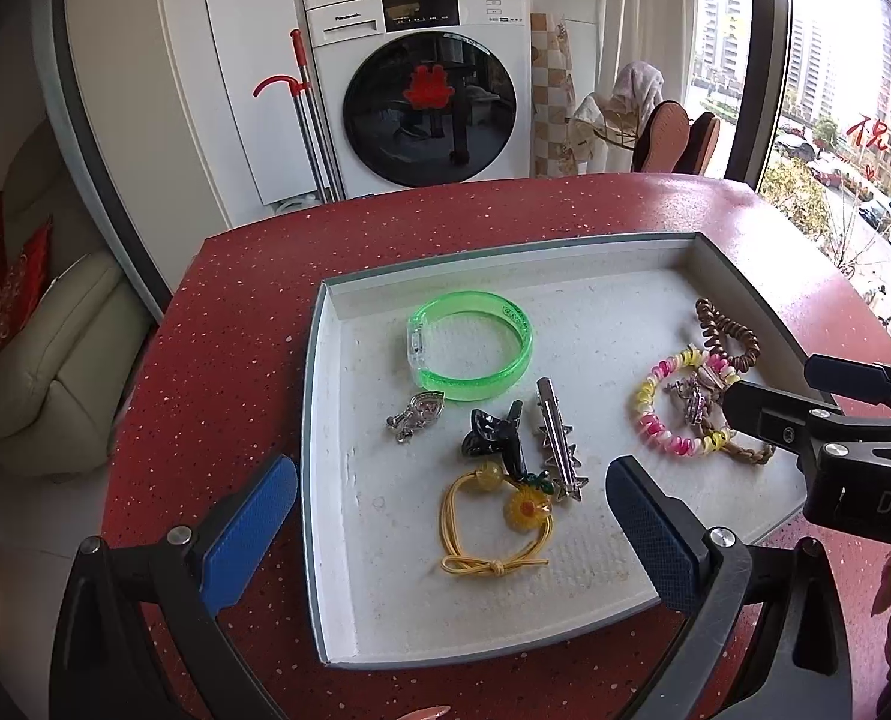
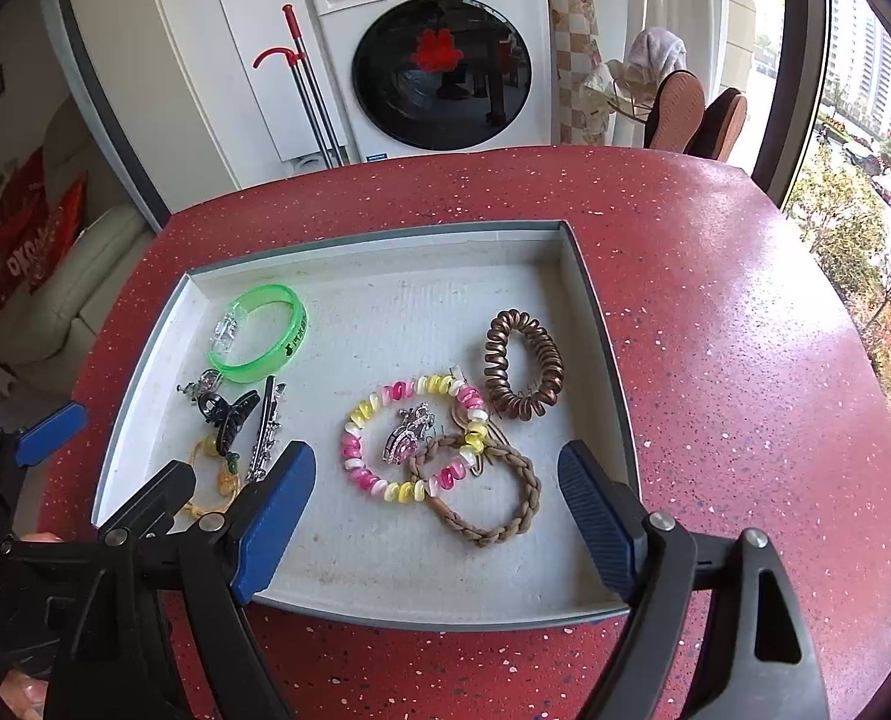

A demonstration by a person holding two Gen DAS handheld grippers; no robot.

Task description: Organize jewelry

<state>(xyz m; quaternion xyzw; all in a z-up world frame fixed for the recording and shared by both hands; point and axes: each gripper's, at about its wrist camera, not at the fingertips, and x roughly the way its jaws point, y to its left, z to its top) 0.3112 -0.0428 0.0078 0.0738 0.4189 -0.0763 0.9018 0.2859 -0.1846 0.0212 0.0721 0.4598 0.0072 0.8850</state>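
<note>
A shallow white tray (image 1: pixel 331 420) (image 2: pixel 589 300) on the red table holds the jewelry. On its left lie a green bangle (image 1: pixel 472 348) (image 2: pixel 262 333), a silver charm (image 1: pixel 415 417), a black claw clip (image 1: pixel 496 435) (image 2: pixel 229 414), a silver barrette (image 1: pixel 556 438) (image 2: pixel 265 429) and a yellow flower hair tie (image 1: pixel 493 528). On its right lie a pink-yellow coil tie (image 2: pixel 412 438) (image 1: pixel 679 402), a pink jewelled clip (image 2: pixel 406 438), a brown coil tie (image 2: pixel 523 372) and a braided tan tie (image 2: pixel 484 492). My left gripper (image 1: pixel 451 534) is open above the yellow tie. My right gripper (image 2: pixel 436 525) is open above the braided tie.
The red speckled table (image 2: pixel 745 360) (image 1: pixel 217 360) drops off at its far edge. A washing machine (image 1: pixel 427 84), a mop and slippers stand behind it. A window is on the right, a sofa (image 1: pixel 43 372) on the left.
</note>
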